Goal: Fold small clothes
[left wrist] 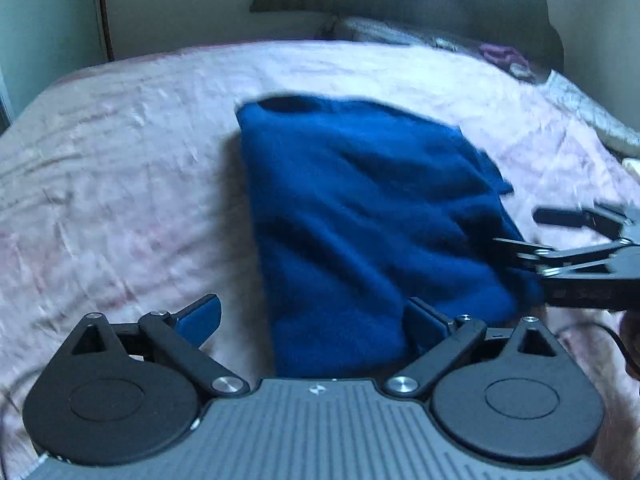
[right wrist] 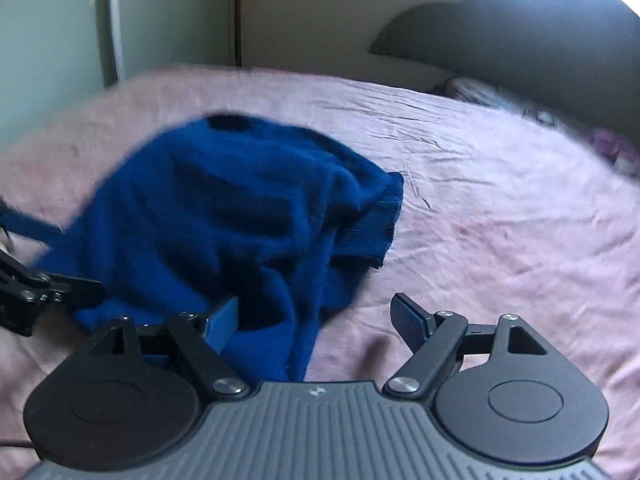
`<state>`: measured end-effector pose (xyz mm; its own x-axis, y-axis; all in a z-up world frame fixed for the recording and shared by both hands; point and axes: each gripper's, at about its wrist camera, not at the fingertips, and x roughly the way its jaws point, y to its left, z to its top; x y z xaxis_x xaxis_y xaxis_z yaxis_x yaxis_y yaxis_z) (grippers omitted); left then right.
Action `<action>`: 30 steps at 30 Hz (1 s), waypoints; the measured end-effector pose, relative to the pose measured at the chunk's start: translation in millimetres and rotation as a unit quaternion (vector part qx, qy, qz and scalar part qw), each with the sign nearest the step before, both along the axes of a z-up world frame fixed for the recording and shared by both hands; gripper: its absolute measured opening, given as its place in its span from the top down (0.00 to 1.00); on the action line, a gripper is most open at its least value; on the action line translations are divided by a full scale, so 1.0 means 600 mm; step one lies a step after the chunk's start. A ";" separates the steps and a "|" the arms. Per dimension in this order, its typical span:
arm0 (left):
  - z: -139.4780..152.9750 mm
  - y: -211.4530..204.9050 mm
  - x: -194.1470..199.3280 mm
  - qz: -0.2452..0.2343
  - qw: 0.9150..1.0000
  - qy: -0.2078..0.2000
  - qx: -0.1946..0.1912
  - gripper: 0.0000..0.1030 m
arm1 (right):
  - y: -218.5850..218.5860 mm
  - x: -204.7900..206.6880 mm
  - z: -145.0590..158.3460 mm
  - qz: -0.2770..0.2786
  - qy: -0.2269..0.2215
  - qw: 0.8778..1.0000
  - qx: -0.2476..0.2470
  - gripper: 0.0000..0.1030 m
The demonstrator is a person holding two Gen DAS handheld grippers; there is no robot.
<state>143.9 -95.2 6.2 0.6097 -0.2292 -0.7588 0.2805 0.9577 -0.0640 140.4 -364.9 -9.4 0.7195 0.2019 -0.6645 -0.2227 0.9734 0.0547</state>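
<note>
Sweater on bedspread — left gripper, right gripper open

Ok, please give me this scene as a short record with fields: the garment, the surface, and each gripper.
garment: blue sweater, lying partly folded, rumpled
surface: pink bedsheet
left gripper: open, near edge of sweater between its fingers, not pinched
right gripper: open, over sweater's near right edge, holding nothing
background: dark headboard
</note>
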 end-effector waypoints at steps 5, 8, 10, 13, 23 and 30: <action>0.011 0.024 0.067 0.000 1.000 0.003 -0.030 0.03 | -0.078 0.036 0.003 -0.044 0.016 0.987 0.154 0.11; -0.004 0.033 0.113 -0.005 0.998 0.027 -0.053 0.04 | -0.094 0.068 -0.024 -0.049 0.052 0.974 0.216 0.10; -0.018 0.043 0.142 -0.006 0.995 0.044 -0.091 0.03 | -0.097 0.078 -0.031 -0.042 0.052 0.966 0.248 0.09; -0.034 0.048 0.175 -0.005 0.989 0.064 -0.131 0.03 | -0.087 0.103 -0.037 -0.017 0.054 0.958 0.281 0.10; -0.037 0.000 0.191 -0.017 0.994 0.021 -0.105 0.18 | -0.029 0.159 -0.044 -0.007 0.038 0.959 0.280 0.16; -0.018 -0.035 0.160 -0.034 0.998 -0.014 -0.041 0.42 | -0.047 0.139 -0.050 -0.035 0.040 0.956 0.289 0.59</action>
<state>239.7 -116.5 -4.4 0.6120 -0.3314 -0.7181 0.3476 0.9283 -0.1322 223.6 -393.4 -39.5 0.6959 0.5054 -0.5102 -0.1303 0.7875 0.6024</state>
